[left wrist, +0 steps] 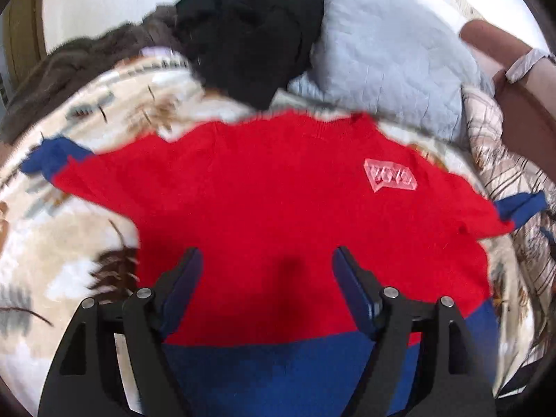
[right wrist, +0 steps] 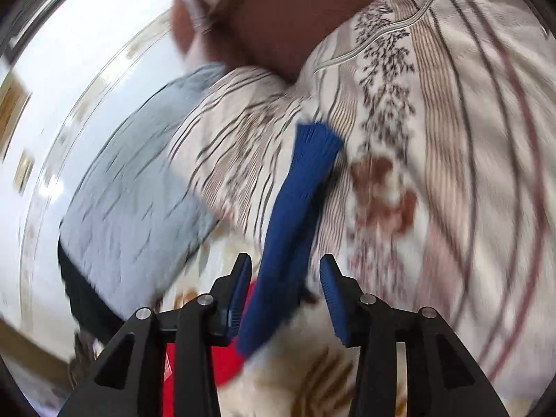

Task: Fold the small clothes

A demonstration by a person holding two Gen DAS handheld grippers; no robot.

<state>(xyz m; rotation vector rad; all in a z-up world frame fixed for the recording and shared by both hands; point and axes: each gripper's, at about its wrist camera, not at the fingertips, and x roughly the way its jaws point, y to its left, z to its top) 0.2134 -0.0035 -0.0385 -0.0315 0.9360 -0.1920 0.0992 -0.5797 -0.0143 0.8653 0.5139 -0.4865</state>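
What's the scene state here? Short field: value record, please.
garment: red sweater, spread flat, not yet folded
trim: blue hem band; blue cuff
surface: patterned blanket
left gripper: open, over the sweater's lower body, holding nothing
right gripper: open, blue cuff between the fingers, not clamped
behind the sweater: black clothes pile, grey pillow
image quality: motion blur in both views

A patterned cream blanket [left wrist: 69,208] covers the bed. A black garment heap [left wrist: 250,27] adjoins a quilted grey pillow [left wrist: 389,59].
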